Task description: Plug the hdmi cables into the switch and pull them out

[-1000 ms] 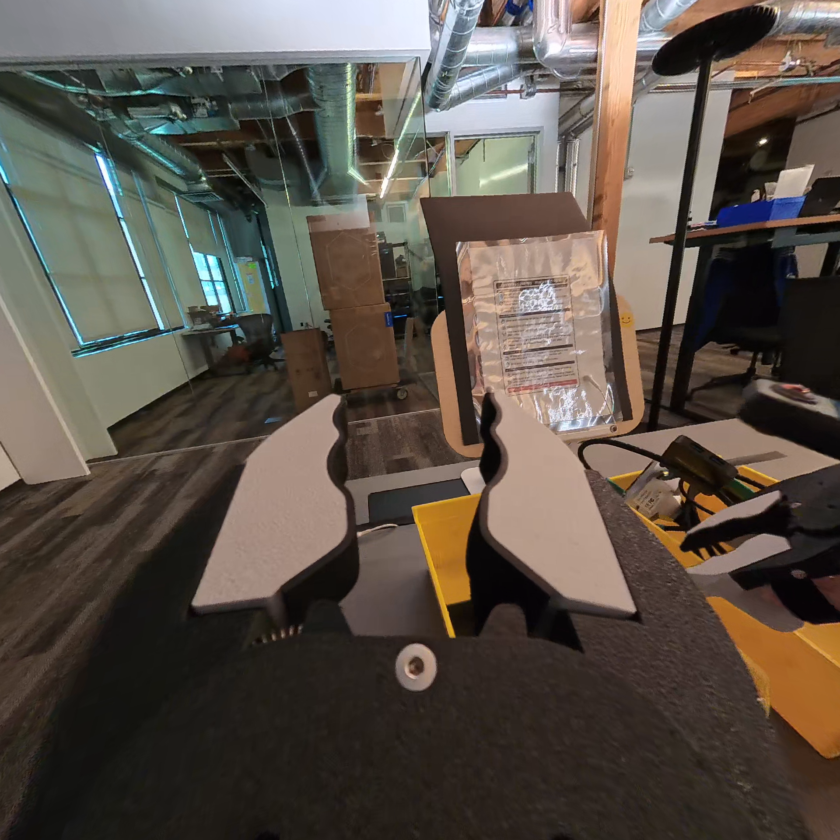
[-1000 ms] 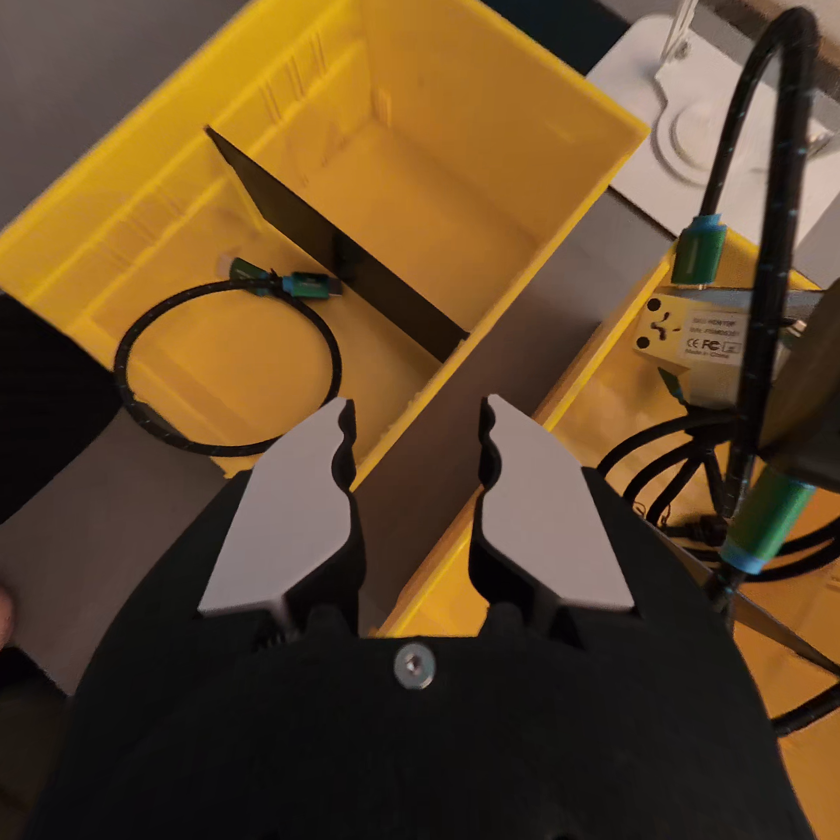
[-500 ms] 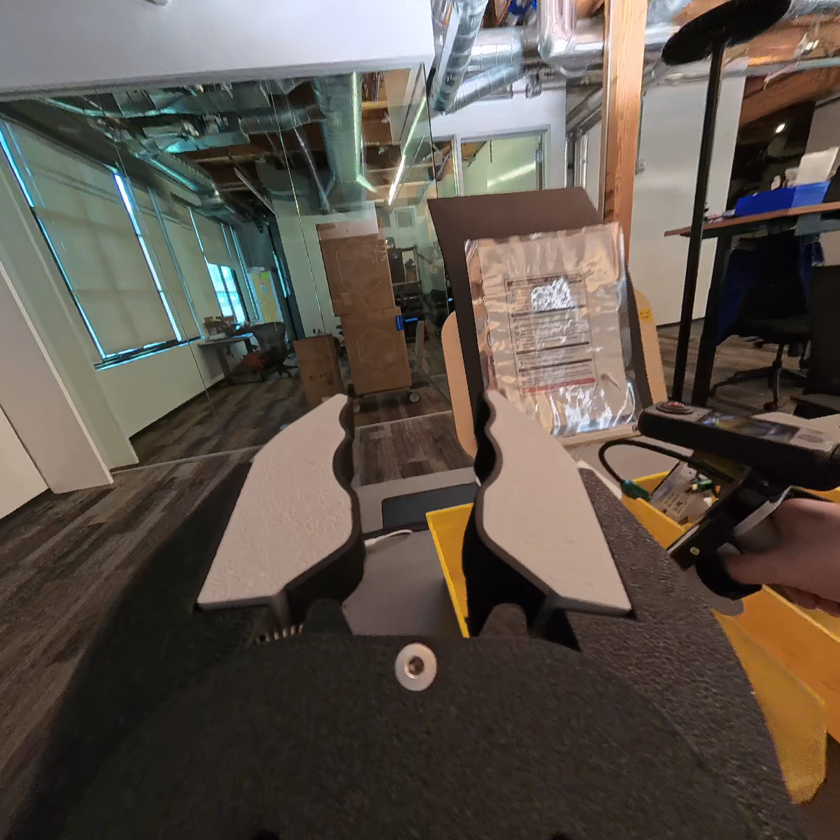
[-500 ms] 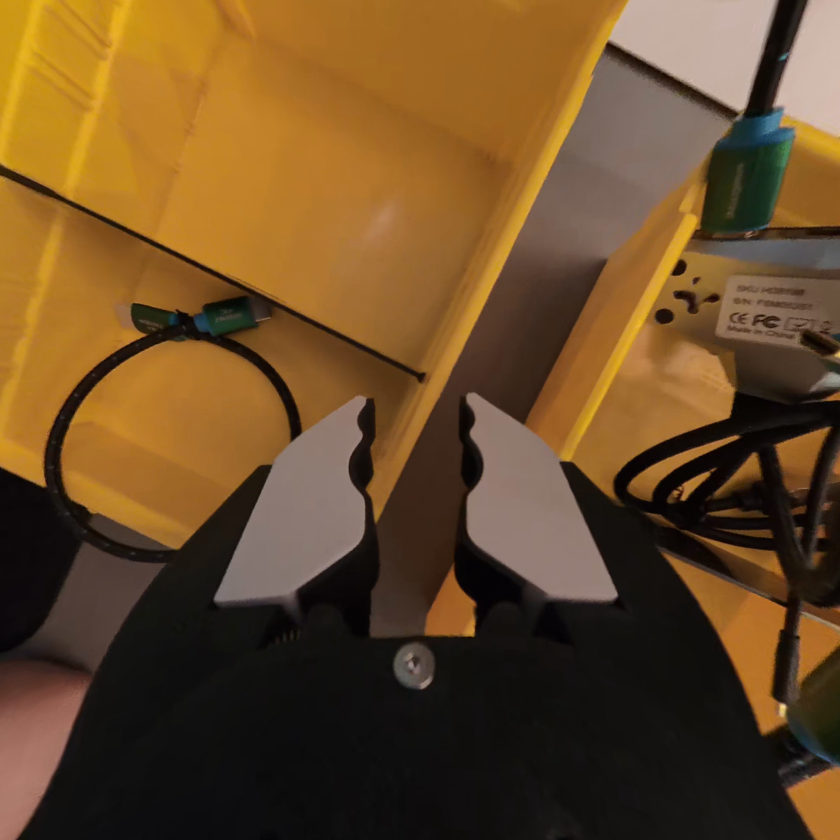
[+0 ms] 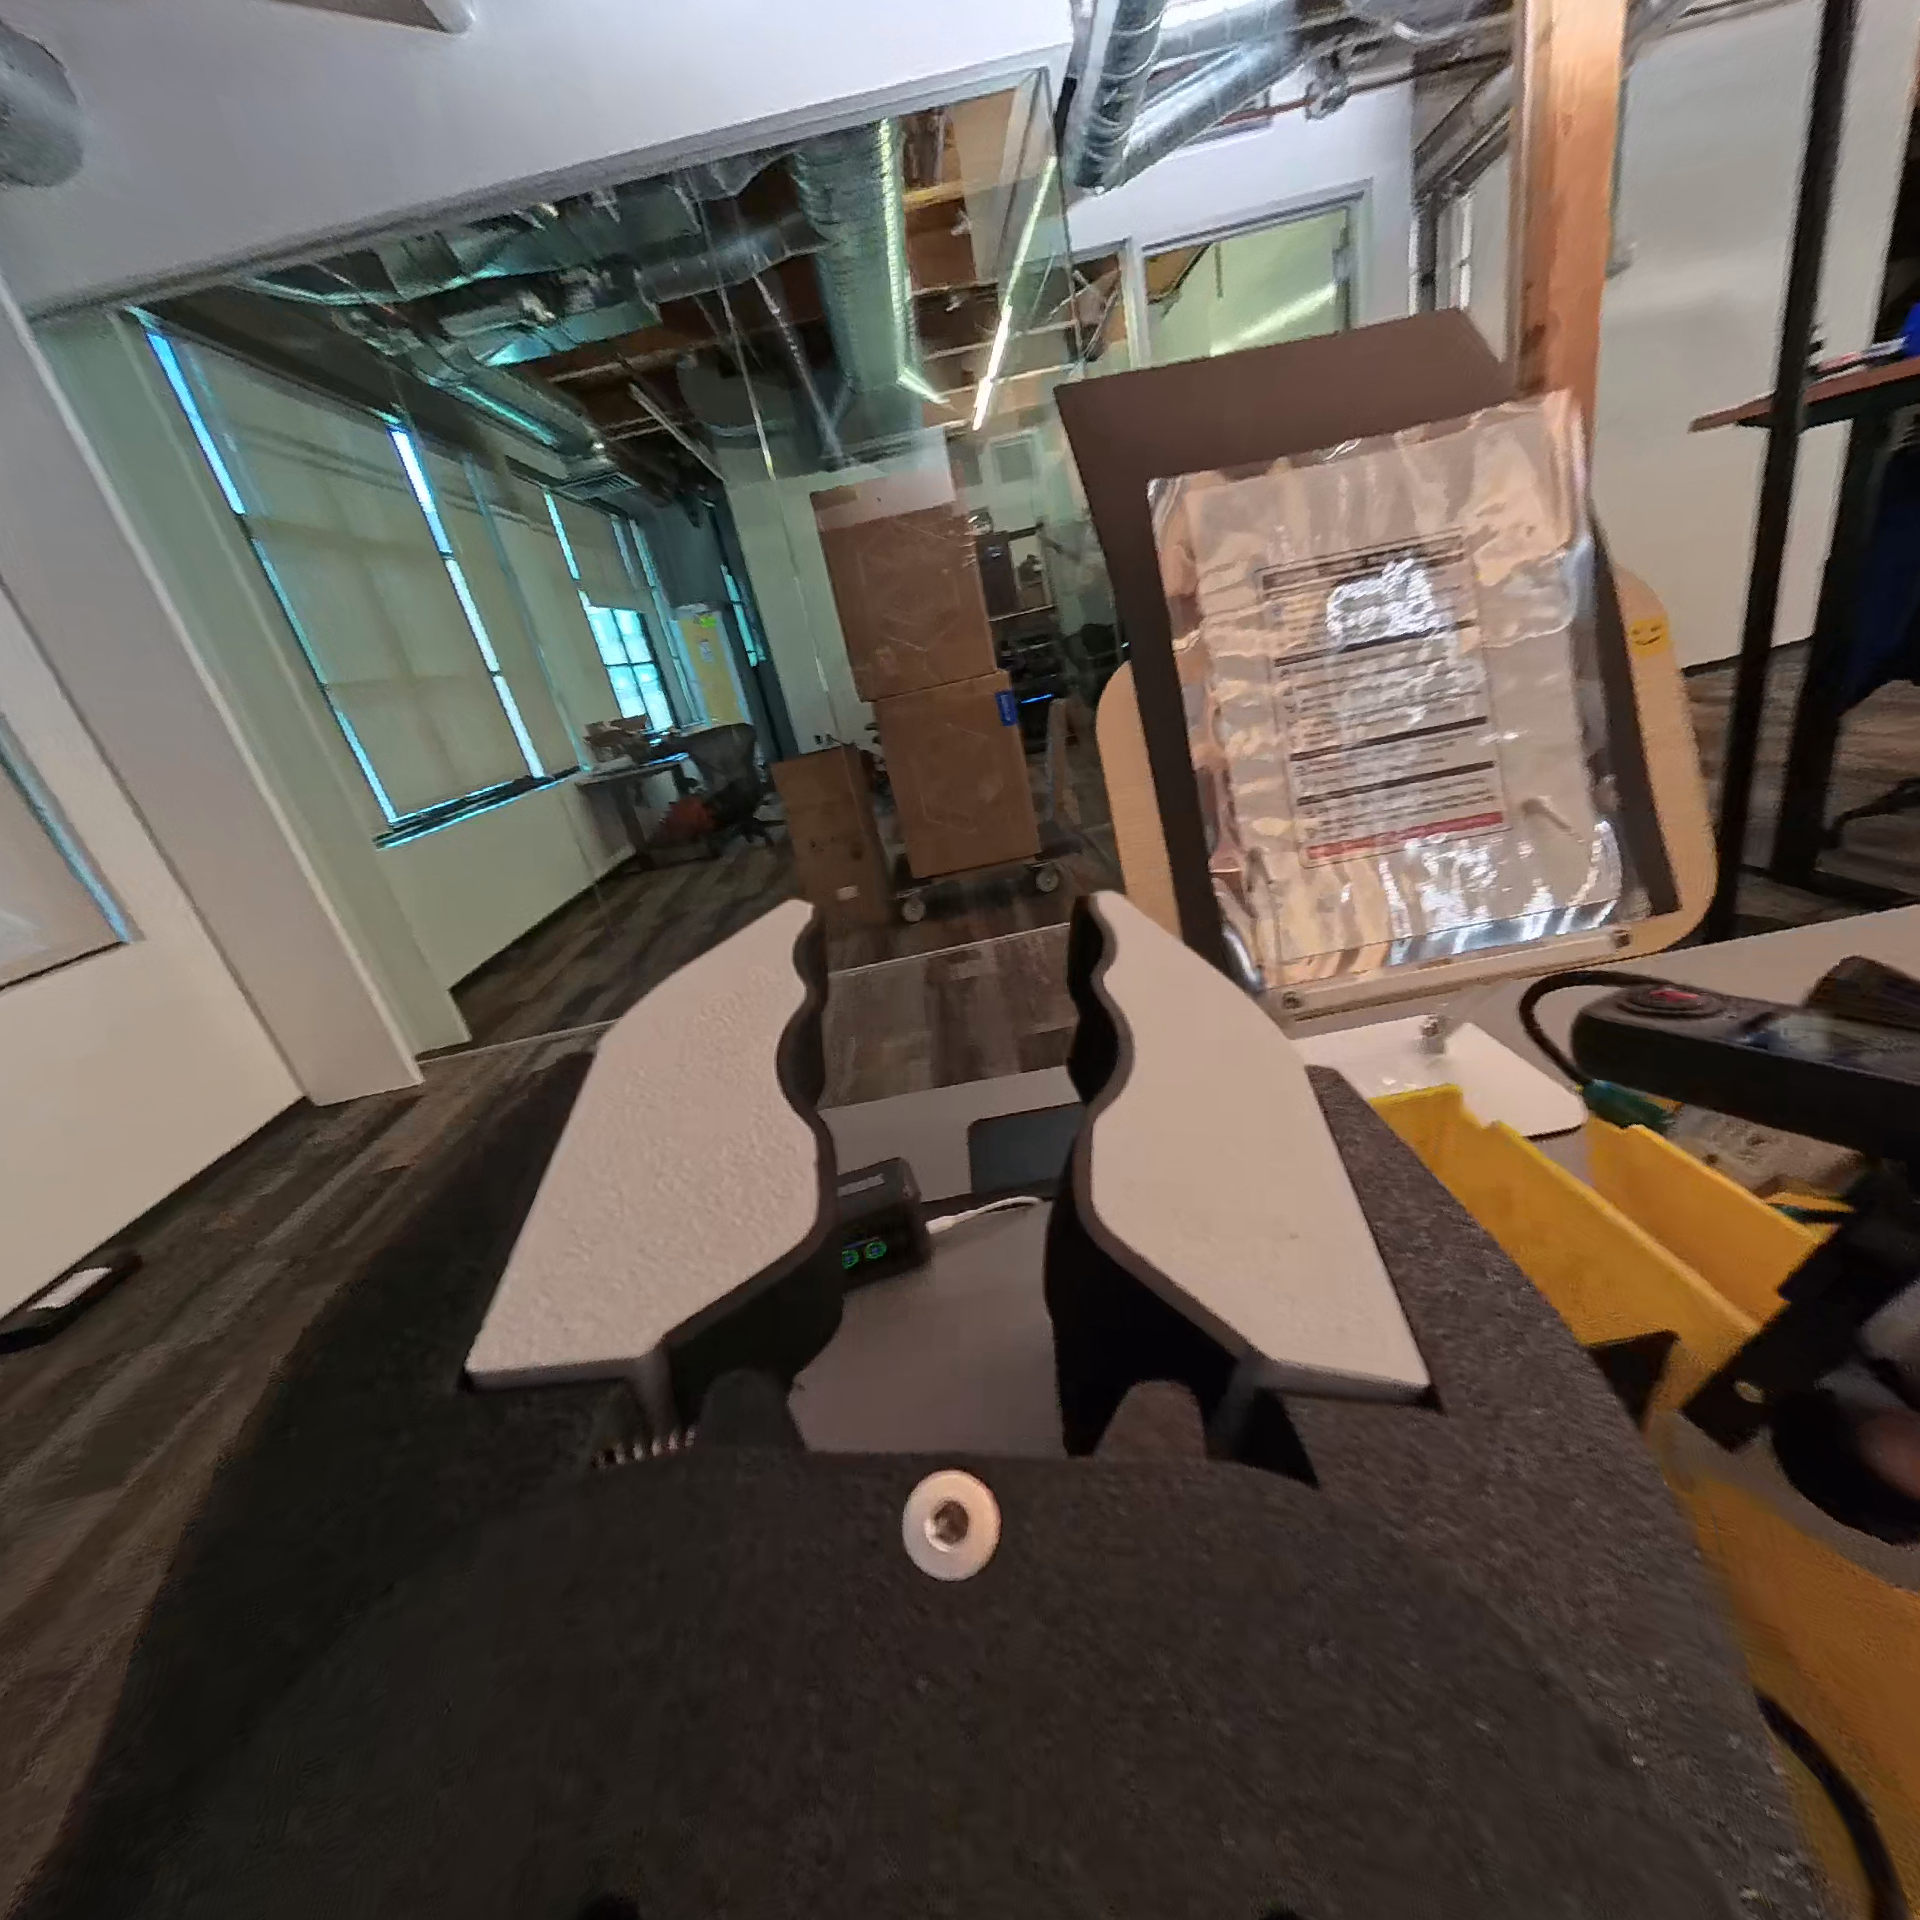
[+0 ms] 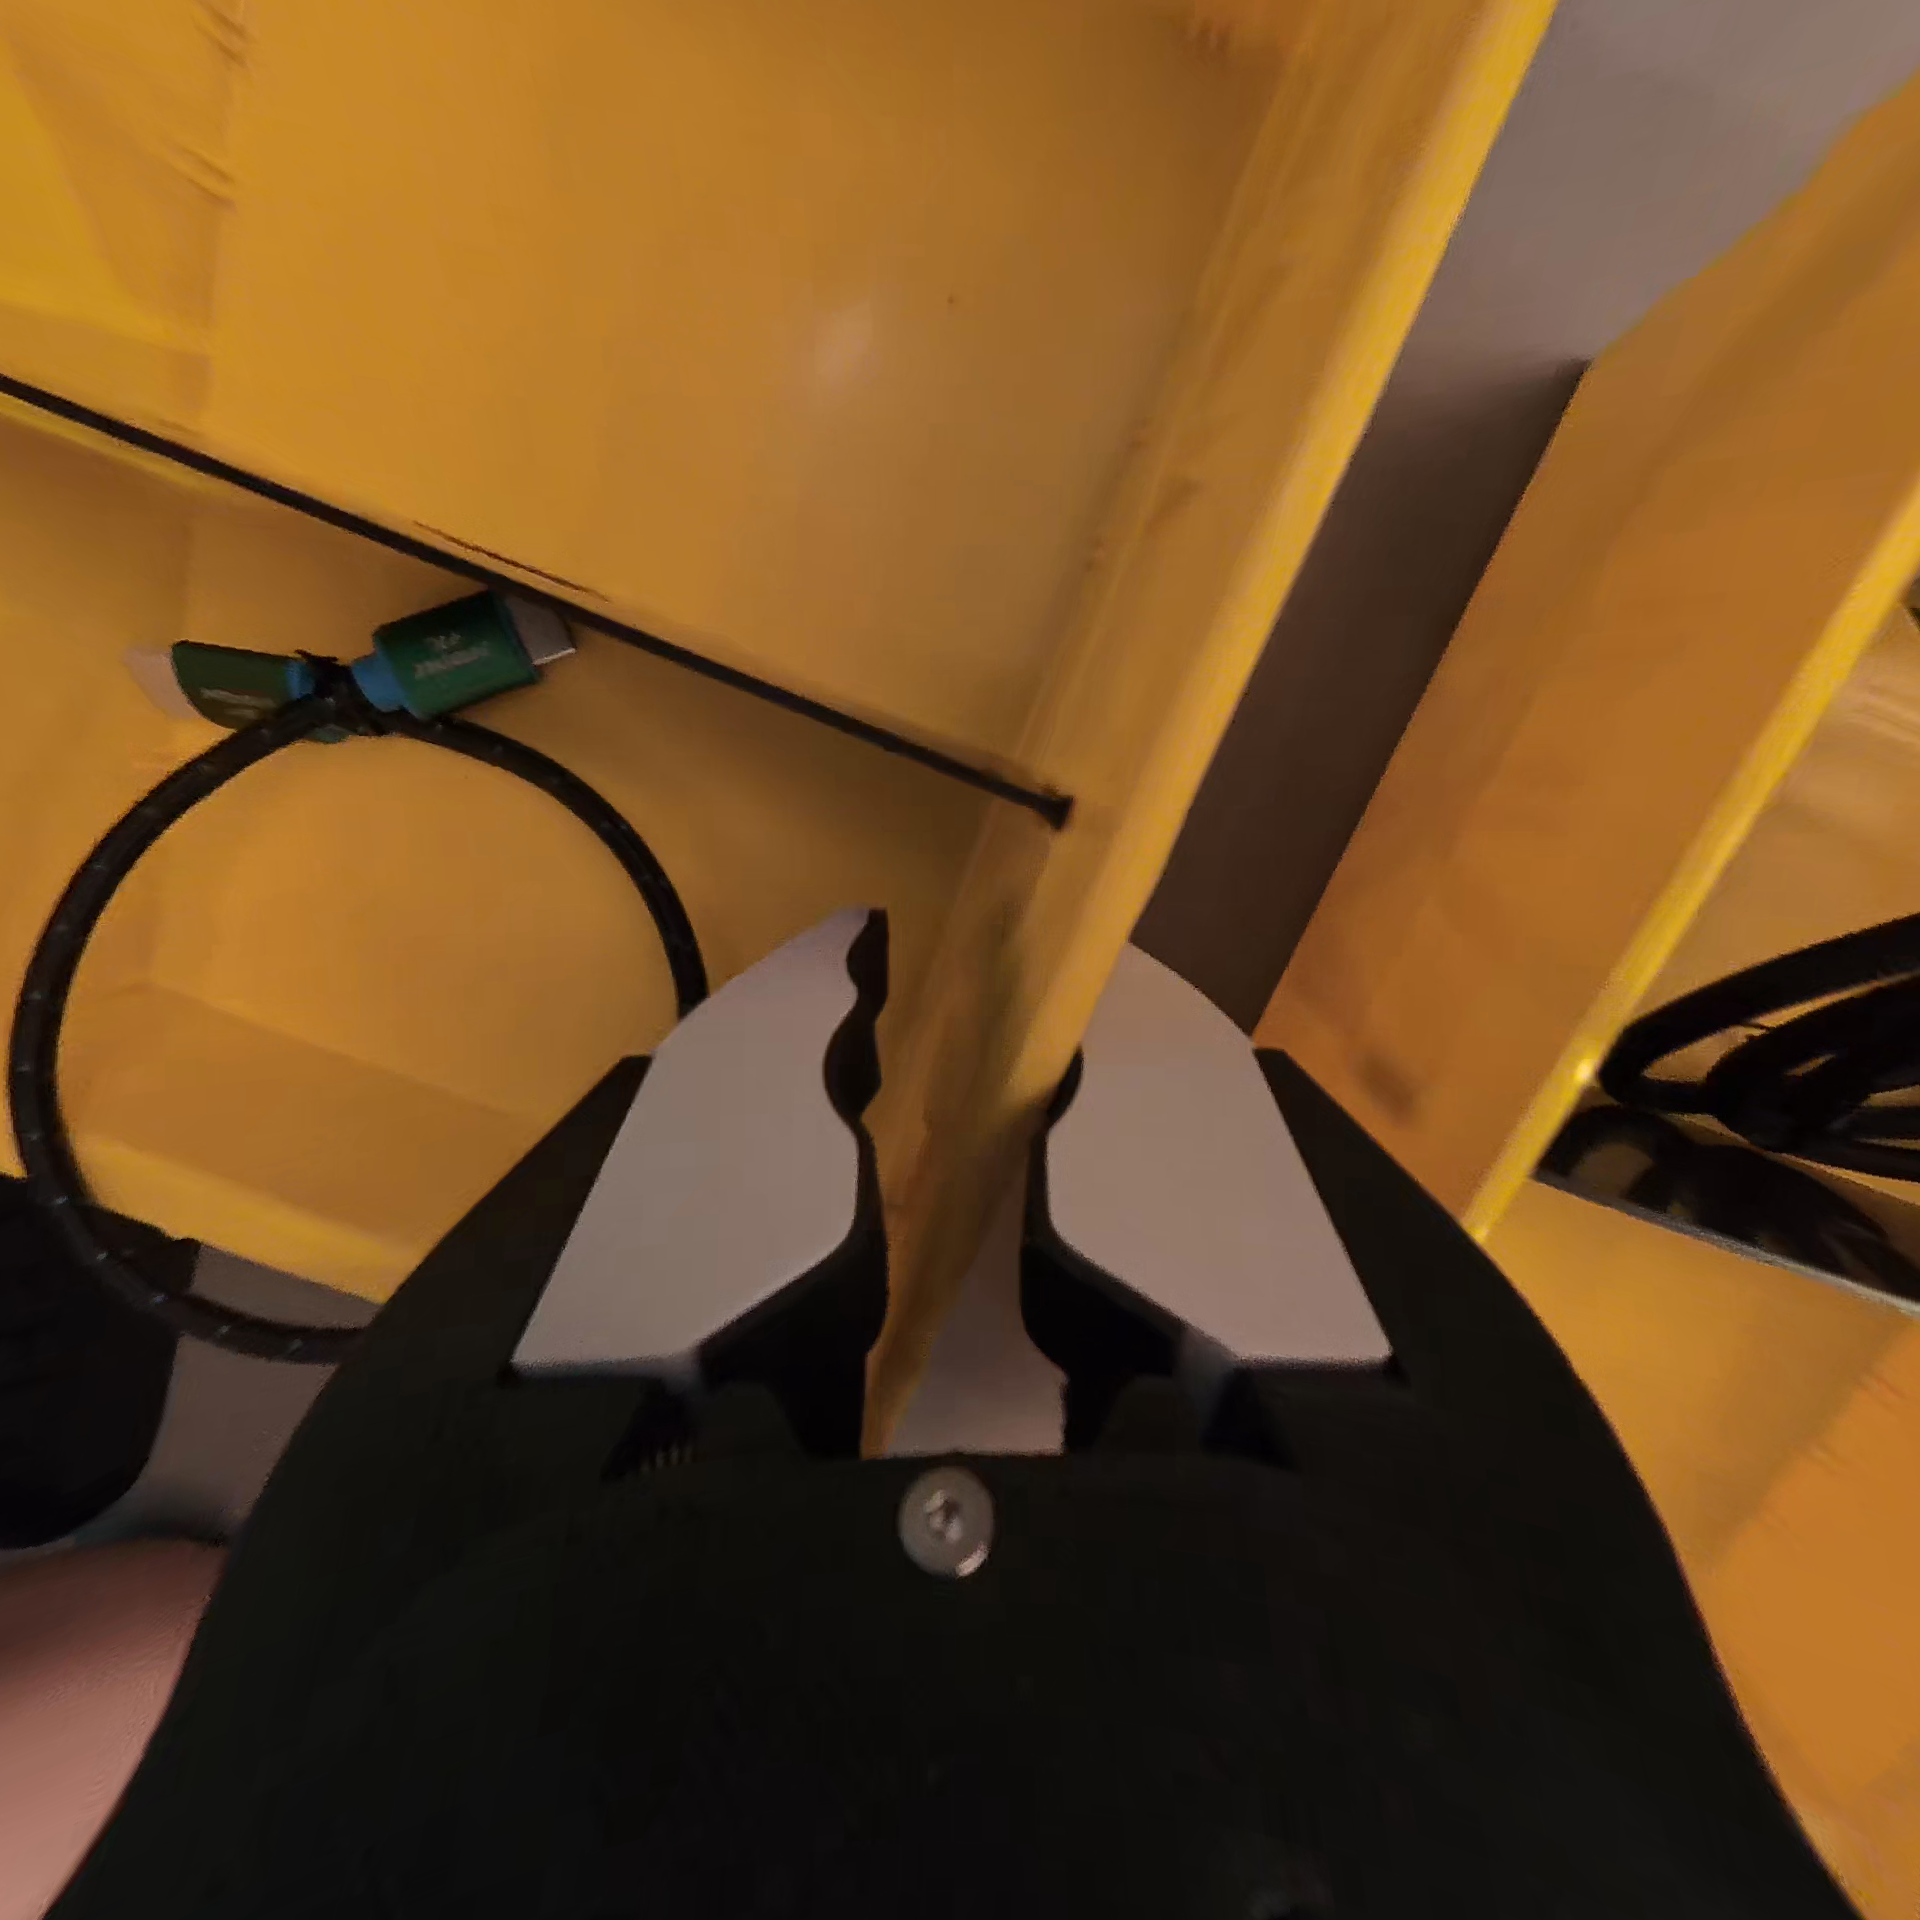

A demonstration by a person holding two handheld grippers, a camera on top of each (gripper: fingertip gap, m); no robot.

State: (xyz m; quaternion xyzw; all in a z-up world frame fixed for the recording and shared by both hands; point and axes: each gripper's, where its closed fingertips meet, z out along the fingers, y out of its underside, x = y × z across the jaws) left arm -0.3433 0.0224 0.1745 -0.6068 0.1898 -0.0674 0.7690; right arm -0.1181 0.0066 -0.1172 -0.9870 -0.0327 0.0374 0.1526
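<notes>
A coiled black HDMI cable (image 6: pixel 613 821) with green plugs (image 6: pixel 457 660) lies in the near compartment of a yellow bin (image 6: pixel 727 260), beside its black divider (image 6: pixel 727 675). My right gripper (image 6: pixel 997 935) straddles this bin's right wall, with the jaws narrowed onto it from both sides. A second yellow bin (image 6: pixel 1558 727) to the right holds more black cables (image 6: pixel 1787 1039); the switch is out of the right wrist view. My left gripper (image 5: pixel 945 914) is open and empty, held above the table and pointing out into the room. The right gripper's body (image 5: pixel 1766 1049) shows at the right edge of the left wrist view, over the bins (image 5: pixel 1558 1226).
A board stand with a foil bag (image 5: pixel 1382 727) rises behind the bins on a white base (image 5: pixel 1455 1081). A small black device with green lights (image 5: pixel 878 1236) and a dark pad (image 5: pixel 1018 1148) lie on the grey table. A hand (image 6: pixel 83 1662) shows at lower left. The left gripper's tips are roughly 35 centimetres from the right gripper's.
My right gripper has dropped toward the bin and narrowed, so its jaws now sit either side of the bin wall. The left gripper has tilted slightly and stays open.
</notes>
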